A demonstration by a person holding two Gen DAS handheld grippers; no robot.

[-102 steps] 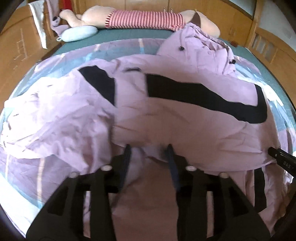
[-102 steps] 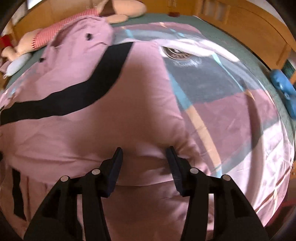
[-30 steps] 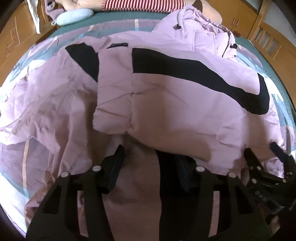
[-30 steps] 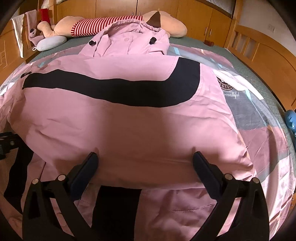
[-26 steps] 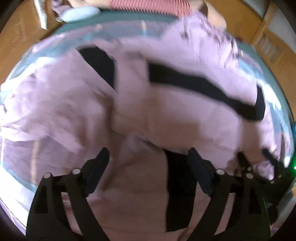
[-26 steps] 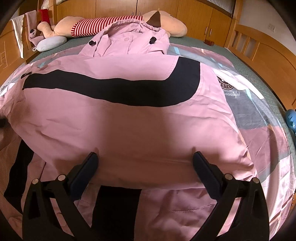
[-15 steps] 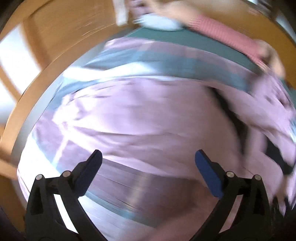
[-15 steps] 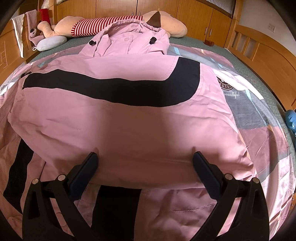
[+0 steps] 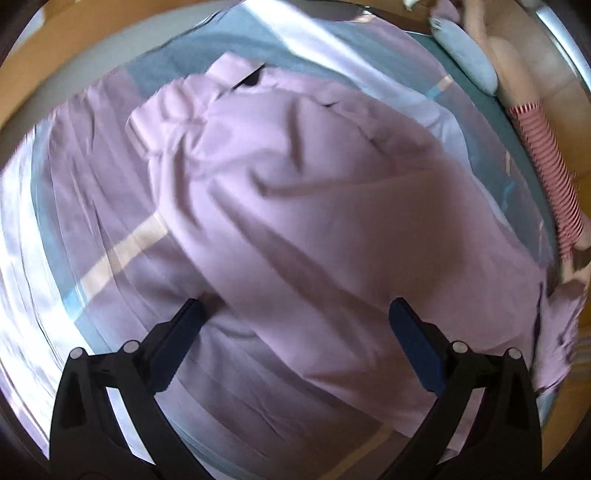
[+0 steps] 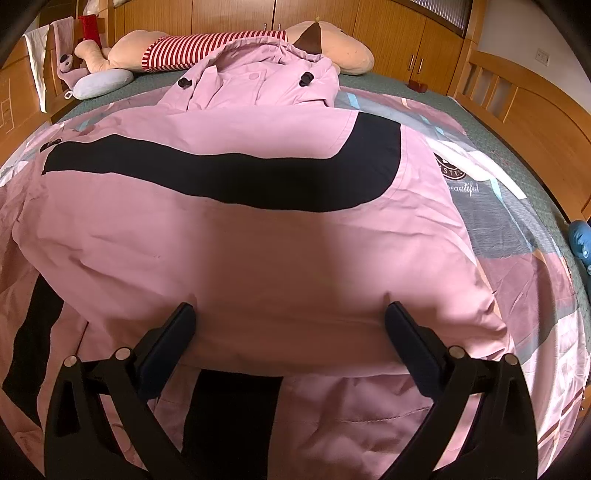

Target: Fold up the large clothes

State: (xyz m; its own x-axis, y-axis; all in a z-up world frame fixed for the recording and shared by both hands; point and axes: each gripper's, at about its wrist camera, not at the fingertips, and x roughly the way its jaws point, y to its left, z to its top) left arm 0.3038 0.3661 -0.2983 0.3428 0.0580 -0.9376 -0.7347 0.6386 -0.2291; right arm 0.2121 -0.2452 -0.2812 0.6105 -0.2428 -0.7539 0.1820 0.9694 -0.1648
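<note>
- Now the left gripper (image 9: 293,314) hangs spread wide, holding nothing, above the pink jacket's sleeve (image 9: 295,206).
- Likewise the right gripper (image 10: 290,317) gapes, empty, over the pink jacket (image 10: 258,251).

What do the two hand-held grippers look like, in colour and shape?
The left hand-held gripper and the right hand-held gripper look alike: black angular frames with small silver rivets, each ending in two flat fingers with dark blue pads. No cables, markings or sleeves show.

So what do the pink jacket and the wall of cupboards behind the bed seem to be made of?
The pink jacket looks like a matte woven synthetic with light padding: it shows fine creases and puffy folded edges, though the fibre is uncertain. The cupboards look like varnished wood or wood veneer: warm orange grain with a soft sheen.
</note>
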